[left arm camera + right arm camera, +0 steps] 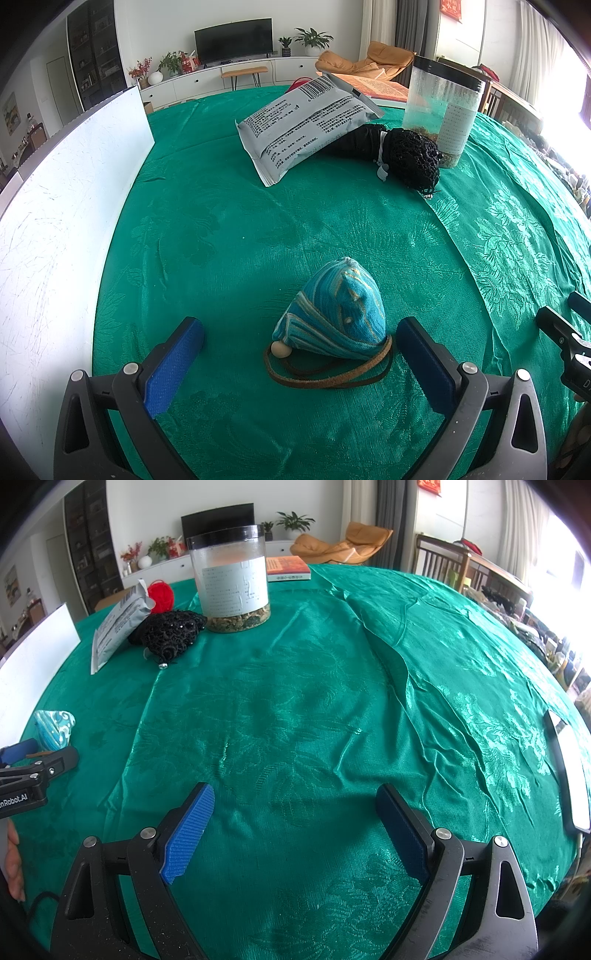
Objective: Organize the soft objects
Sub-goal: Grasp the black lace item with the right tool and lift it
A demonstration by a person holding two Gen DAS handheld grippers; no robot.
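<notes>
A small blue striped fabric pouch point(332, 317) with a brown cord and a wooden bead lies on the green tablecloth point(258, 221). My left gripper point(299, 332) stands open, its blue pads on either side of the pouch, the right pad close to it. The pouch point(55, 727) also shows at the left edge of the right wrist view, beside the left gripper's tip. A black crocheted bag point(406, 155) lies further back, partly under a grey snack packet point(306, 125). My right gripper point(295, 812) is open over bare cloth.
A clear jar point(231, 579) with a black lid stands behind the black bag point(170, 631). A red yarn ball point(161, 594) and an orange book point(288, 568) lie at the back. A white board point(55, 221) stands along the left. A phone point(569, 771) lies at the right edge.
</notes>
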